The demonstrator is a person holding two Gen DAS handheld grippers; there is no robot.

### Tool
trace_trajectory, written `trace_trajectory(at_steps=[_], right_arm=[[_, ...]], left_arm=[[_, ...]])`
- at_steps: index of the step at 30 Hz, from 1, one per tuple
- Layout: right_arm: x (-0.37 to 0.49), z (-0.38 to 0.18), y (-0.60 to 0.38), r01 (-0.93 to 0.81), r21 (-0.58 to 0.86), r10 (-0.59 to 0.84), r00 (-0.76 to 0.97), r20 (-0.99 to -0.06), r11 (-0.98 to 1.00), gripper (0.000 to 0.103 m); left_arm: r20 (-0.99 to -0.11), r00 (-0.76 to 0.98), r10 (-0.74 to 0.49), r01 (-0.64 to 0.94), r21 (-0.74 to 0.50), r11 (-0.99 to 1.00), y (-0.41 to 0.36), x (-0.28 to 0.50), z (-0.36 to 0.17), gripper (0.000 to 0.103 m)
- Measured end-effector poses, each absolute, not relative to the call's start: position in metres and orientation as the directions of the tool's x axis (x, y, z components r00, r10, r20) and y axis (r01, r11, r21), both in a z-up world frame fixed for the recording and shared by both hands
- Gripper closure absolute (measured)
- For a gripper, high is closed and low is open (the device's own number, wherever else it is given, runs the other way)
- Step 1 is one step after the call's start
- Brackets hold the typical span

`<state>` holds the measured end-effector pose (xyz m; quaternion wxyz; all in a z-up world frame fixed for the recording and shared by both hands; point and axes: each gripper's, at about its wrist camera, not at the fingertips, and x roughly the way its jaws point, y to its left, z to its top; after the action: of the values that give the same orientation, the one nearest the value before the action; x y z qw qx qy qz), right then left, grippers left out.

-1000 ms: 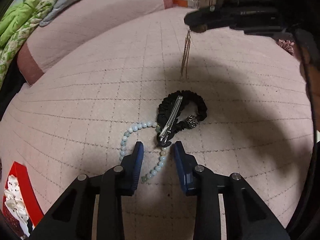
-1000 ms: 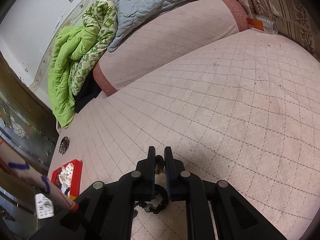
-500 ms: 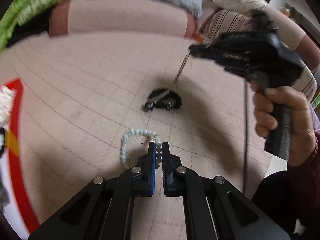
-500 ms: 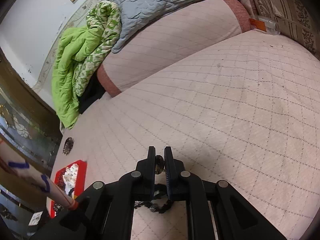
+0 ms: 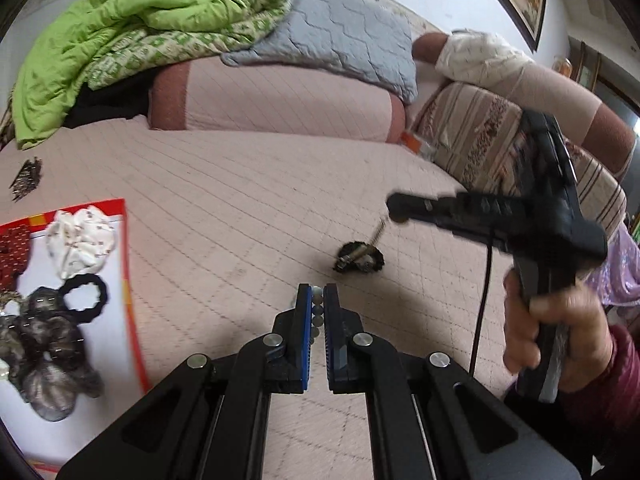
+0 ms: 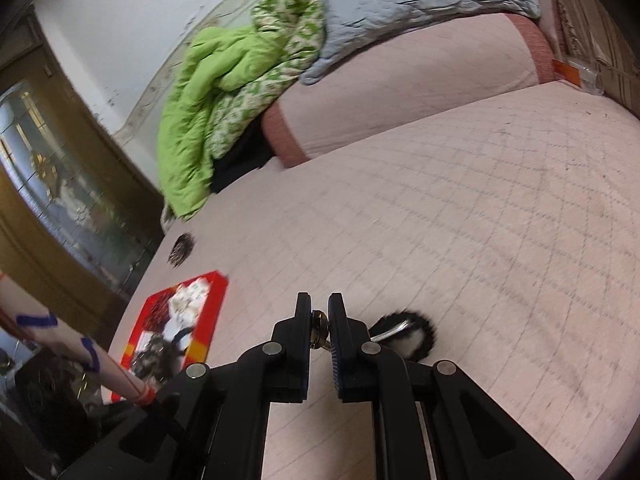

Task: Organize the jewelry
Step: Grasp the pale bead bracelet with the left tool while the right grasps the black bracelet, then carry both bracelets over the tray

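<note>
My left gripper (image 5: 316, 300) is shut on a pale bead bracelet (image 5: 317, 312), lifted above the pink quilted bed. My right gripper (image 6: 319, 318) is shut on a gold chain piece (image 6: 319, 326); in the left wrist view the right gripper (image 5: 398, 210) hangs that chain (image 5: 378, 234) over a black scrunchie with a silver clip (image 5: 359, 261). The scrunchie also shows in the right wrist view (image 6: 412, 334). A red-rimmed tray (image 5: 127, 280) at the left holds hair ties and cloth items; it also shows in the right wrist view (image 6: 214, 308).
A green quilt (image 5: 132, 28) and a grey pillow (image 5: 340, 36) lie on a pink bolster (image 5: 280, 100) at the bed's far side. A dark hair piece (image 5: 26, 178) lies at the far left. A striped cushion (image 5: 480, 136) borders the right.
My left gripper closed on the bead bracelet and lifted it, swinging left so the tray came into view. My right gripper kept its hold on the chain above the scrunchie.
</note>
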<state>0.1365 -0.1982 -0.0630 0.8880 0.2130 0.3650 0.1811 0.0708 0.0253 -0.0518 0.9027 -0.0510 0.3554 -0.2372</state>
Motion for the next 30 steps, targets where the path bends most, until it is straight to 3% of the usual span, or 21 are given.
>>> trace_trajectory(at_steps=[18, 30], right_arm=[[0.057, -0.058, -0.091, -0.368, 0.480, 0.598, 0.593, -0.539, 0.796, 0.093], [0.039, -0.035, -0.003, -0.503, 0.462, 0.681, 0.487, -0.547, 0.731, 0.093]], left_arm=[[-0.521, 0.766, -0.375, 0.270, -0.268, 0.925, 0.126, 0.023, -0.016, 0.098], [-0.499, 0.834, -0.236, 0.063, -0.339, 0.939, 0.248, -0.009, -0.019, 0.098]])
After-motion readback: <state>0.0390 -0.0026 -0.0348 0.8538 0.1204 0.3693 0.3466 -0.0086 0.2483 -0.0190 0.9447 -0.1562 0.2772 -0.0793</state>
